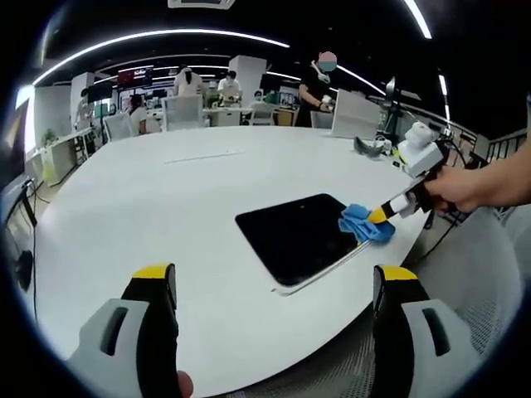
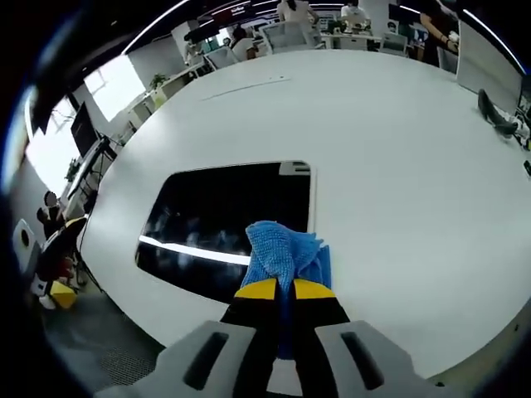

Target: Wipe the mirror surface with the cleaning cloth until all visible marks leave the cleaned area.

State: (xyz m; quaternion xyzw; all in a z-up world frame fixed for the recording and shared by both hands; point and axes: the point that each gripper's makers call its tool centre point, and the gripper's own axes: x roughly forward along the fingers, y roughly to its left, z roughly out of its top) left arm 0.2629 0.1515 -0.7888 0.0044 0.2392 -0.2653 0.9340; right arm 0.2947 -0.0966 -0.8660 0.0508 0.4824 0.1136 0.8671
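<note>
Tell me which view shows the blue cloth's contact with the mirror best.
Right gripper view: the blue cloth, clamped in the right gripper, lies close-up over the mirror edge. Left gripper view shows the cloth small, at the mirror's far corner.

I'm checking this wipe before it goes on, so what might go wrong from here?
1. The mirror lies close to the table edge, one corner nearly at it; a hard wipe might push it off.
2. The right gripper pinches the cleaning cloth at one end, so it may bunch and miss marks.
3. The left gripper is open and off the mirror, so nothing steadies it.
</note>
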